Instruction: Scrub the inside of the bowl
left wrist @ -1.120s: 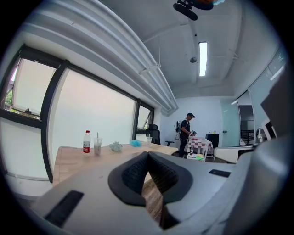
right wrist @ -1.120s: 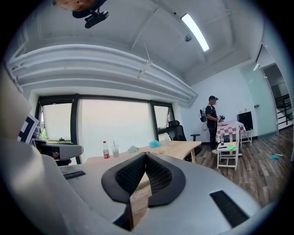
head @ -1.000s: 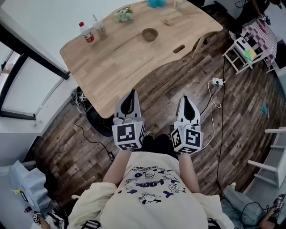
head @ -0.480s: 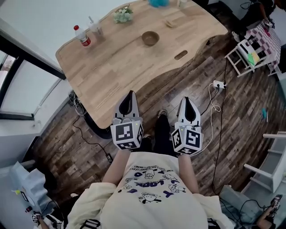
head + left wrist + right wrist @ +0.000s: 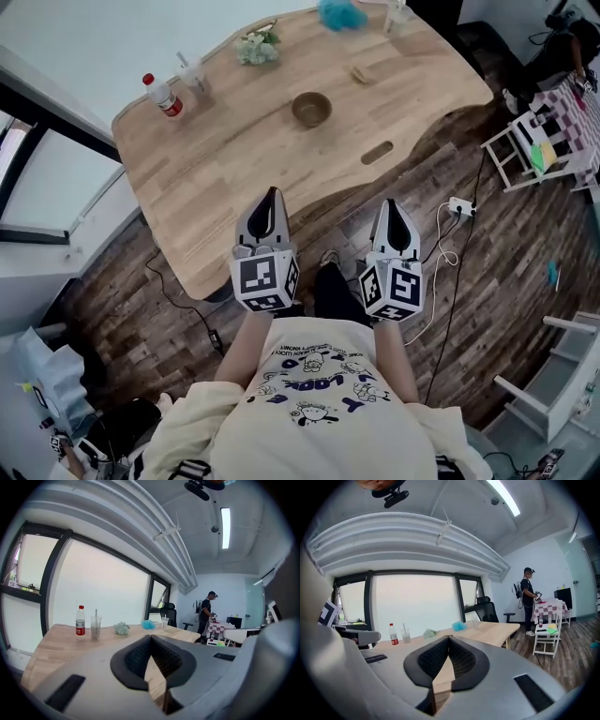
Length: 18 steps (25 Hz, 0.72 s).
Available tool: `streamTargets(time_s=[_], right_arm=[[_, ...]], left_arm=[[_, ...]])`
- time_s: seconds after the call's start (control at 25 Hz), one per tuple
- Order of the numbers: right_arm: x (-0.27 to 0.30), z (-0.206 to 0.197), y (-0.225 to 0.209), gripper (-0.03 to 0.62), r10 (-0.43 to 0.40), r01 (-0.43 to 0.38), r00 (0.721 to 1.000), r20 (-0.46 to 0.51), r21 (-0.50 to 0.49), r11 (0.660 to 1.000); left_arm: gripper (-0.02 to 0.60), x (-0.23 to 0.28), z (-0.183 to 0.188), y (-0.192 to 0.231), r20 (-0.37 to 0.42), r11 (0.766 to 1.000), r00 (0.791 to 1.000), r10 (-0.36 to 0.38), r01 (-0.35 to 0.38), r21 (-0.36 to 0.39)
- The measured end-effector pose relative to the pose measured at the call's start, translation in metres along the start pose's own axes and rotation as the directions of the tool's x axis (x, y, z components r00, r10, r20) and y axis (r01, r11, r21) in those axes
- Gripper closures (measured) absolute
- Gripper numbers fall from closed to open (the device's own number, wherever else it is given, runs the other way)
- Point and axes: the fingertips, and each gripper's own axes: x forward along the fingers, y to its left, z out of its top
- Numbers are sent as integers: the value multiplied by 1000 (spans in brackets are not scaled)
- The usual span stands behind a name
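Quick update: compared with a second ago, the table (image 5: pixel 234 159) has slid lower and closer in the head view, so ground has clearly been covered toward it. The bowl (image 5: pixel 311 109) was seen up near the top of that view before. Now it's lower, standing upright on the far half of the table and looking empty, well apart from both grippers.

The left gripper (image 5: pixel 272 197) is held out level in front, its tip overlapping the table's near edge in the head view. The right gripper (image 5: pixel 391 206) is held the same way over the floor (image 5: pixel 441 309). Both pairs of jaws are pressed together with nothing between them, which is confirmed in each gripper view. The bowl can't be picked out in those two views.

What it means for the task: nothing has been scrubbed yet, this is just the approach. No scrubbing tool is held either. A blue puff (image 5: pixel 342 13) at the far edge and a small tan piece (image 5: pixel 360 74) just beyond the bowl can be seen, and one of them is probably meant for the job, though which one can't be told. A bottle (image 5: pixel 161 94) and a cup (image 5: pixel 193 75) are parked at the far left, out of the way.

Jaws will have to be opened before anything gets picked up.
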Motion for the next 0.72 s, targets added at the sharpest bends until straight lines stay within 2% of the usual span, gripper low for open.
streamTargets(time_s=[0.28,0.44,0.72], right_arm=[[62,18,-37,597,66,-65,998,-8,22,998],[86,16,-50,597,103,-102,994,-30,36,994],[110,4,-66,597,122,-117,990,-76,78,990]], left_arm=[[552,57,13,-23,7,998,998,61,-61,-27],[552,77,10,-34,-8,996,996,87,-87,-32],[552,93,1,-32,-48,990,990,135,-137,-38]])
